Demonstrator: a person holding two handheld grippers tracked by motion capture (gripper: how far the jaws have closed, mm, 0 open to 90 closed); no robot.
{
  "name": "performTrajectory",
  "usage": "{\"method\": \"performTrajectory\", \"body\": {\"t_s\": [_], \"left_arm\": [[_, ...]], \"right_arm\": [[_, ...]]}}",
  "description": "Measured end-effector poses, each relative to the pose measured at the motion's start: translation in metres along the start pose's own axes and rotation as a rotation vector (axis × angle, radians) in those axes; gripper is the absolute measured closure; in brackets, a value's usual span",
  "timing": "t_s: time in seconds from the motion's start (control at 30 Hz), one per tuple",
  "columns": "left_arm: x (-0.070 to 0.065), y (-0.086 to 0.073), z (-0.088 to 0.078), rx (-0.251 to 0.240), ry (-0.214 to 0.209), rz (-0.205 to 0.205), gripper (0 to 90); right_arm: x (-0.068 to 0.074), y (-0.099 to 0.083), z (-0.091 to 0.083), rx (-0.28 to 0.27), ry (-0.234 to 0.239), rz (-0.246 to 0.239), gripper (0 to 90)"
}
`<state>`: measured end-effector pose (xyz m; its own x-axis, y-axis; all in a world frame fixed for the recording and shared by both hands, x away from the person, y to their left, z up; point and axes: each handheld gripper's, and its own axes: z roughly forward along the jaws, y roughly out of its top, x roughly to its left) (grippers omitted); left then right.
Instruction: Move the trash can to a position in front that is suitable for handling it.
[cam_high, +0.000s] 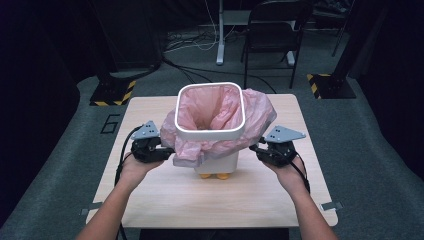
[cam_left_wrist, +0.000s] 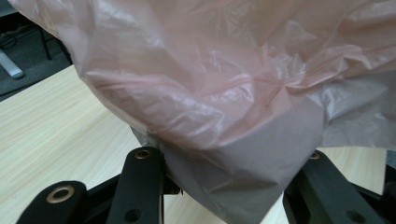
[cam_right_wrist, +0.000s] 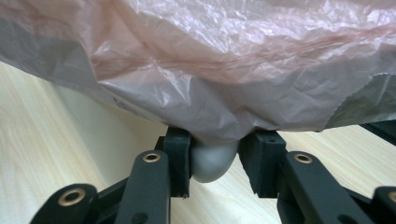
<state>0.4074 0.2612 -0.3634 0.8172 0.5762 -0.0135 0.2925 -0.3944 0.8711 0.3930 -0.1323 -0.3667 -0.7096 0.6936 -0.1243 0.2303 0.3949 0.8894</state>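
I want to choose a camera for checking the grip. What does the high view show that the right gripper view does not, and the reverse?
High view alone: the whole white bin with its rim, both hands, the left gripper, a chair behind. Right gripper view alone: a close look at the right gripper, whose pads flank a rounded grey part of the bin under the bag. Both: the pink bag draped over the bin, and the table.

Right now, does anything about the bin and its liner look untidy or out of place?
Yes. The thin pink plastic bag sits unevenly in the white square-rimmed bin: it billows out in a crumpled bulge on the bin's right and hangs loosely over its left wall, not folded neatly over the rim. Nothing looks spilled or torn.
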Motion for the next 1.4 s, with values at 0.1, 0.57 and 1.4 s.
{"method": "performTrajectory", "body": {"t_s": [0.1,0.57,1.4], "left_arm": [[-0.005,-0.003,-0.007,-0.009,0.003,0.001,61.3],[-0.027,-0.025,-0.025,-0.008,0.024,-0.002,61.1],[-0.033,-0.048,-0.027,-0.042,-0.022,-0.058,40.3]], "right_arm": [[0.005,0.0,-0.003,-0.004,0.01,-0.005,64.4],[0.029,-0.005,-0.016,-0.049,0.04,-0.004,64.5],[0.035,-0.032,-0.021,0.008,0.094,0.018,60.8]]}}
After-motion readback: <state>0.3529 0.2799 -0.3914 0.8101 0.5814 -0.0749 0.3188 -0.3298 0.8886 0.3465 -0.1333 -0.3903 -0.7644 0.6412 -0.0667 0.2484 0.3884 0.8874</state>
